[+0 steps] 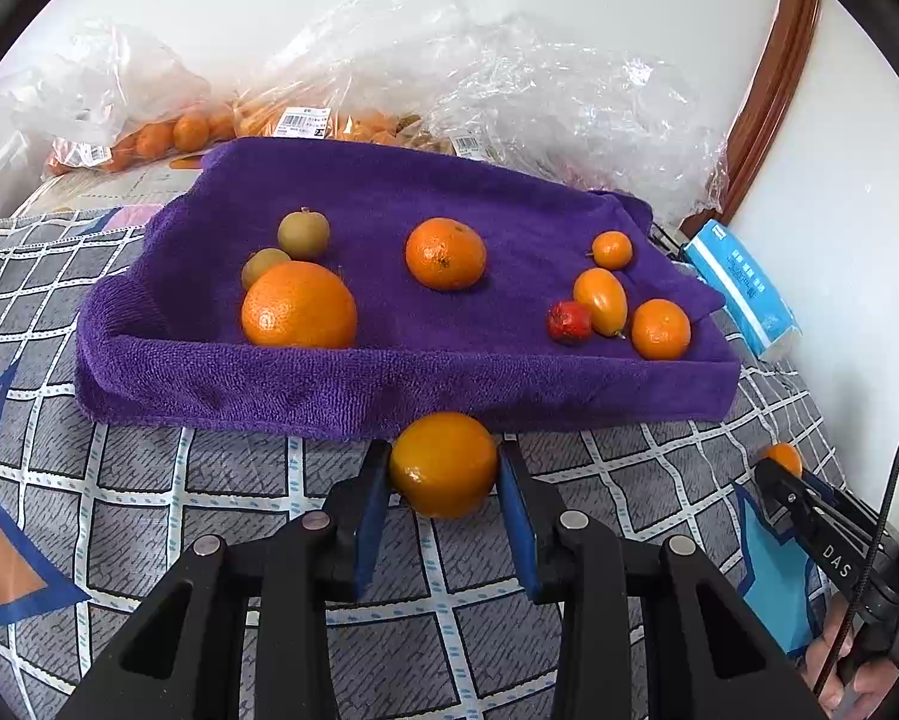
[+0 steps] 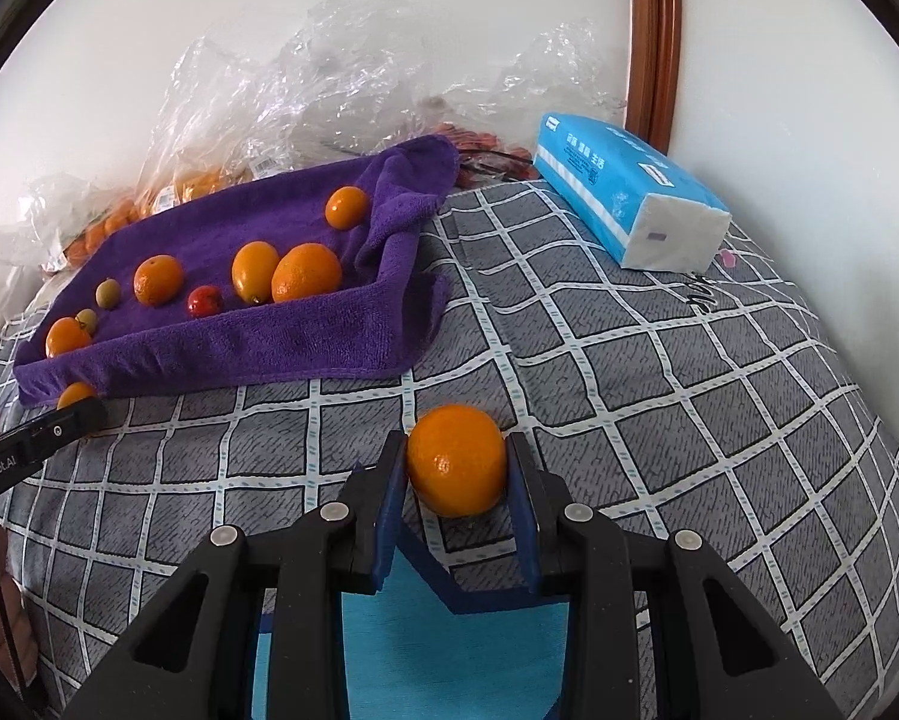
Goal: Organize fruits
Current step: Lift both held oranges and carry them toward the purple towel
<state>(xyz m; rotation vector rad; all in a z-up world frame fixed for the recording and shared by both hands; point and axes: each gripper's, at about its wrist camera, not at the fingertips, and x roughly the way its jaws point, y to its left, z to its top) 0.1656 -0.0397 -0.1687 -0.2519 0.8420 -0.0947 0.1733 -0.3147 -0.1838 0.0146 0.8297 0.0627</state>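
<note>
My left gripper (image 1: pixel 443 468) is shut on a small orange (image 1: pixel 442 463) just in front of the purple towel (image 1: pixel 389 384). My right gripper (image 2: pixel 457 468) is shut on another small orange (image 2: pixel 455 459) above the checked bedspread. On the towel lie a large orange (image 1: pixel 298 305), a medium orange (image 1: pixel 445 253), two greenish-brown round fruits (image 1: pixel 303 233), a red fruit (image 1: pixel 569 320), an oval kumquat (image 1: pixel 601 300) and two small oranges (image 1: pixel 661 329). The right gripper also shows at the right edge of the left wrist view (image 1: pixel 776 468). The left gripper shows at the left edge of the right wrist view (image 2: pixel 80 405).
Clear plastic bags (image 1: pixel 509 90) with more oranges (image 1: pixel 173 135) lie behind the towel by the wall. A blue tissue pack (image 2: pixel 629 204) sits on the grey checked bedspread (image 2: pixel 689 390) to the right. A wooden frame (image 2: pixel 653 36) stands against the wall.
</note>
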